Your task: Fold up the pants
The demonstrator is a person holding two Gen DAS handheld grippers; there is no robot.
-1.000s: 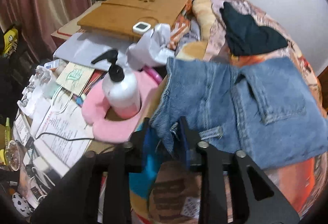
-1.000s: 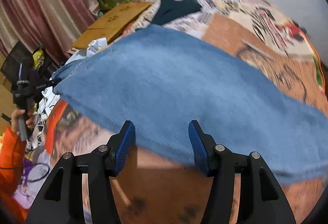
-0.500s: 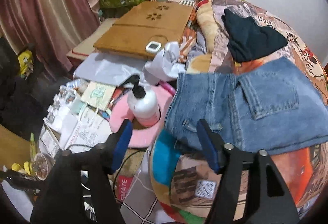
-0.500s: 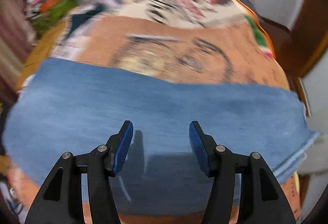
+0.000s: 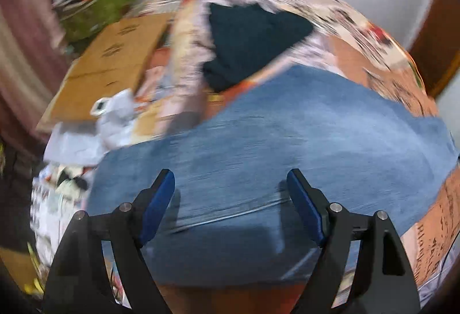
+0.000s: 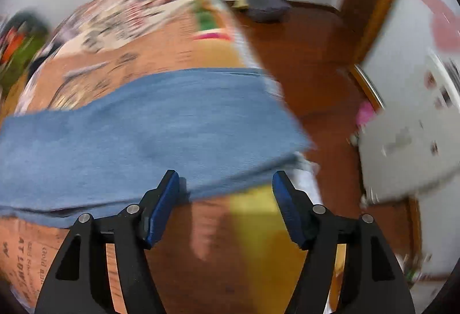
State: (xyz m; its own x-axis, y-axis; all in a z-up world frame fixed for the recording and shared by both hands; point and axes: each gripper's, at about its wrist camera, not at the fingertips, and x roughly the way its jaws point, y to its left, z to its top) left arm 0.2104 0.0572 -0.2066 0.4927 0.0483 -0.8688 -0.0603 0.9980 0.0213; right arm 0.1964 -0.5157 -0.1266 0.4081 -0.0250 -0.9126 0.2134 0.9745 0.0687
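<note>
The blue denim pants (image 5: pixel 273 147) lie flat across the patterned bedspread (image 5: pixel 359 49), folded lengthwise into a long band. My left gripper (image 5: pixel 231 199) is open and empty, hovering over the near middle of the pants. In the right wrist view the pants (image 6: pixel 138 135) stretch from the left edge to their leg end near the bed's right side. My right gripper (image 6: pixel 225 196) is open and empty, just in front of that leg end's near edge. Both views are motion-blurred.
A dark folded garment (image 5: pixel 253 40) lies on the bed beyond the pants. A brown board (image 5: pixel 112 63) and white clutter (image 5: pixel 115 112) sit to the left. In the right wrist view, wooden floor (image 6: pixel 304 55), a door frame (image 6: pixel 373 3) and a white cabinet (image 6: pixel 408 141) lie right of the bed.
My left gripper let go of the waistband, opened and swung right over the middle of the pants. My right gripper, still open, swung right to the leg end.
</note>
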